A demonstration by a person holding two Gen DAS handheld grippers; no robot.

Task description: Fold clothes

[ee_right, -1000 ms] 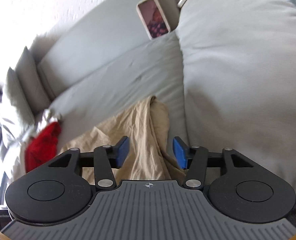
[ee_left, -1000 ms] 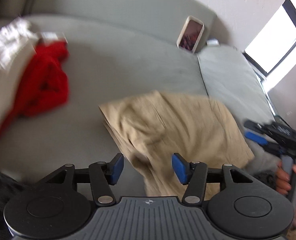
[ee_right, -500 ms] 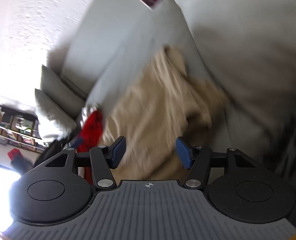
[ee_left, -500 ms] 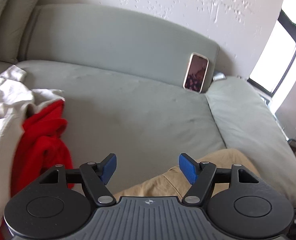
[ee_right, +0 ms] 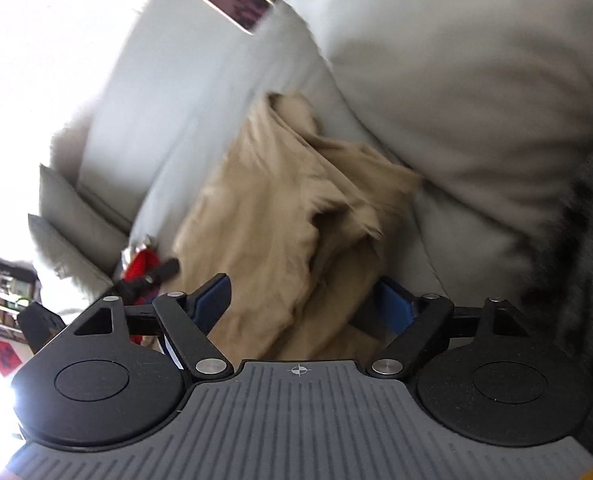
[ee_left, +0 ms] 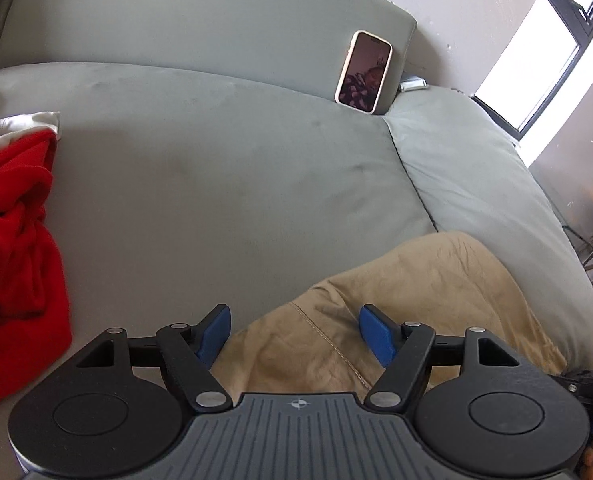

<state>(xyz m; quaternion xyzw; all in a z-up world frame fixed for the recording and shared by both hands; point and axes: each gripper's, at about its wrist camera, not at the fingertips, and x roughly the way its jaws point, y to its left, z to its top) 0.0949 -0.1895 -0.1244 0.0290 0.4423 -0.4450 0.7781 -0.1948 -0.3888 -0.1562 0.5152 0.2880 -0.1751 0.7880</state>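
A tan garment [ee_left: 436, 280] lies crumpled on the grey sofa seat [ee_left: 216, 160], near the seat's right seam. My left gripper [ee_left: 294, 316] hovers open over its near-left edge; a stitched seam runs between the blue pads, which do not press on it. In the blurred, tilted right wrist view the same tan garment [ee_right: 264, 200] is bunched in loose folds. My right gripper [ee_right: 302, 284] stands over its near end with jaws opening and cloth beneath them, not gripped.
A red garment [ee_left: 12, 240] and white cloth [ee_left: 28, 120] are piled at the seat's left. A phone [ee_left: 363, 72] leans on the backrest. A puffy side cushion [ee_left: 476, 168] borders the seat on the right. A window [ee_left: 536, 60] stands beyond.
Both grippers' jaws have spread wider. The left view swung up off the tan garment, then came back down over its edge. The right gripper rolled, and the garment now looks more bunched.
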